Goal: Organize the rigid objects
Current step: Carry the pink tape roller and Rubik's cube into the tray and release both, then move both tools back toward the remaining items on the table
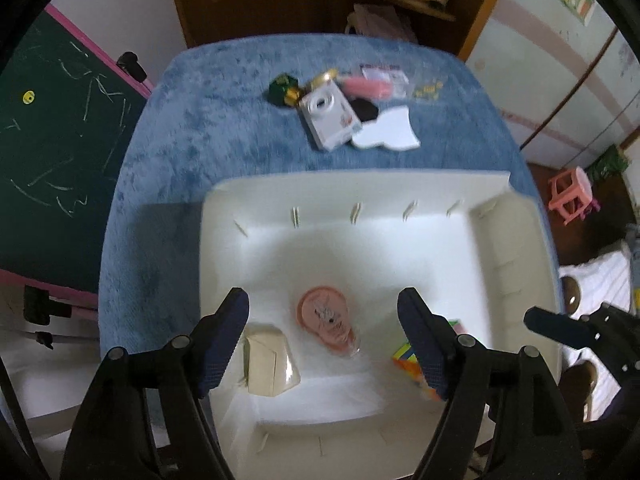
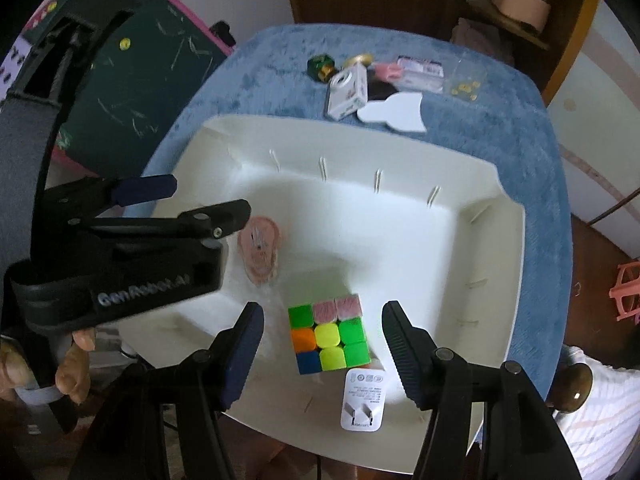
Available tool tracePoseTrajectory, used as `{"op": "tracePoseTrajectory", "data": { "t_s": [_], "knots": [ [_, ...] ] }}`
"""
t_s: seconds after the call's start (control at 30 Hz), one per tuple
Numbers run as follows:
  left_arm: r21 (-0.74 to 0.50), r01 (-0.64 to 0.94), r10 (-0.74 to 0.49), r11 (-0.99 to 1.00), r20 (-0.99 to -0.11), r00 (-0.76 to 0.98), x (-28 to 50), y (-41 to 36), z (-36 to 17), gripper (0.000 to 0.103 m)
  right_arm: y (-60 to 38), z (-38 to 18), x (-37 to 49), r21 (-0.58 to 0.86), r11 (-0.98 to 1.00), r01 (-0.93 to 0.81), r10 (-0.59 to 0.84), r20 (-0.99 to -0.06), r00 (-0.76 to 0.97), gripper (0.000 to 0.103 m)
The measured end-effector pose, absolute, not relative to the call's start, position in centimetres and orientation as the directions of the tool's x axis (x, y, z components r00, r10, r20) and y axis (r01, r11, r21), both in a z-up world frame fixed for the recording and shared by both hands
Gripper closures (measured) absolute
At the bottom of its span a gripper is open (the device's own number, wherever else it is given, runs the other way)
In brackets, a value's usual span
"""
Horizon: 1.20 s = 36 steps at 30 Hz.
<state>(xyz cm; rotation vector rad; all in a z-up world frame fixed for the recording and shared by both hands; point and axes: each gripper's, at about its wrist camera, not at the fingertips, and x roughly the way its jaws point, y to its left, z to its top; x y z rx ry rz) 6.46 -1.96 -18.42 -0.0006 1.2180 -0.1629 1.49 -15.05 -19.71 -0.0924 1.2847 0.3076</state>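
Hovering over white tray [image 2: 492, 264], both claws [image 1: 324, 336] [image 2: 322, 350] wide open, empty.

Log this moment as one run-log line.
left gripper open, empty | right gripper open over cube | white bin: cube, charger, pink case | white box outside

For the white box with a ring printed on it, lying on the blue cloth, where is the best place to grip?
Grip the white box across its two long side faces, probably coming from above. It lies flat, and the white cutout touches one end, so the sides look freer.
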Motion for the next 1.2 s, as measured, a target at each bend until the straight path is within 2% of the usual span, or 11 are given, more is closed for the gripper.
{"op": "tracePoseTrajectory", "data": {
  "t_s": [0.37, 0.6, 0.97, 1.2],
  "knots": [
    [-0.160, 0.106, -0.190, 0.981, -0.896, 0.402, 9.0, -0.9, -13.2, 0.023, -17.2, -16.3, 3.9, 0.192, 0.964, -0.181, 0.238, -0.930, 0.279, 0.041],
    [-0.163, 0.122, -0.201, 0.979, -0.877, 0.437, 11.0, -0.7, -11.0, 0.023, -18.6, -14.8, 5.8, 0.235, 0.964, -0.124, 0.262, -0.917, 0.300, 0.041],
    [-0.139, 0.161, -0.195, 0.977, -0.890, 0.413, 16.6, -1.8, -10.0, 0.023, -20.5, -12.2, 9.9, 0.209, 0.976, -0.062, 0.217, -0.903, 0.372, 0.041],
    [-0.188, 0.169, -0.238, 0.967, -0.902, 0.360, 20.9, -2.3, -10.8, 0.023, -21.8, -10.3, 13.7, 0.178, 0.984, -0.026, 0.172, -0.889, 0.425, 0.041]
  ]
}}
